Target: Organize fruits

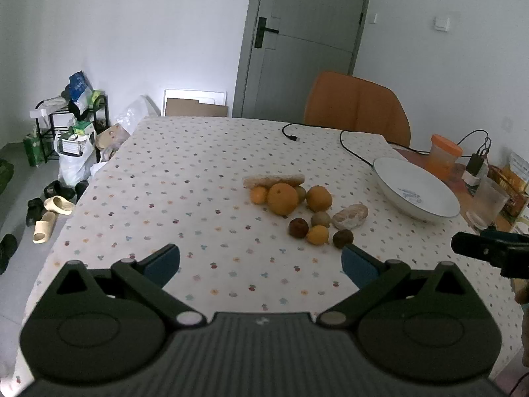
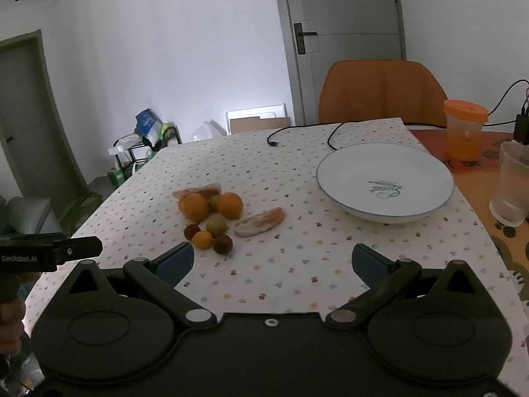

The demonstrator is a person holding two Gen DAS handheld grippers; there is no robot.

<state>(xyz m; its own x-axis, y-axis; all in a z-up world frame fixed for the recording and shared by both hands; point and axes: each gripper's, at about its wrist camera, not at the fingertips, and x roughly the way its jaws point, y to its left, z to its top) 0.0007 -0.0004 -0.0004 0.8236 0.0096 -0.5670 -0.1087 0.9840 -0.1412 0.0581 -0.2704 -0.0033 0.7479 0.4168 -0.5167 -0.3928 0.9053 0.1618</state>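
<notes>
A cluster of fruit lies mid-table: a big orange [image 1: 282,198] [image 2: 193,206], a second orange [image 1: 318,198] [image 2: 230,205], a small yellow fruit [image 1: 317,235] [image 2: 202,239], dark round fruits [image 1: 298,227] [image 2: 223,244], a greenish one [image 2: 216,225] and two wrapped pieces [image 1: 350,215] [image 2: 260,221]. An empty white plate [image 1: 390,178] [image 2: 363,178] stands to their right. My left gripper [image 1: 261,261] hovers open, short of the fruit. My right gripper [image 2: 272,263] is open too, between fruit and plate, with nothing held.
A black cable [image 2: 297,132] runs across the far table. An orange-lidded jar [image 2: 464,130] and a clear cup [image 2: 512,185] stand at the right. An orange chair [image 1: 357,109] is behind the table. Bags, a rack and slippers [image 1: 53,211] clutter the floor at left.
</notes>
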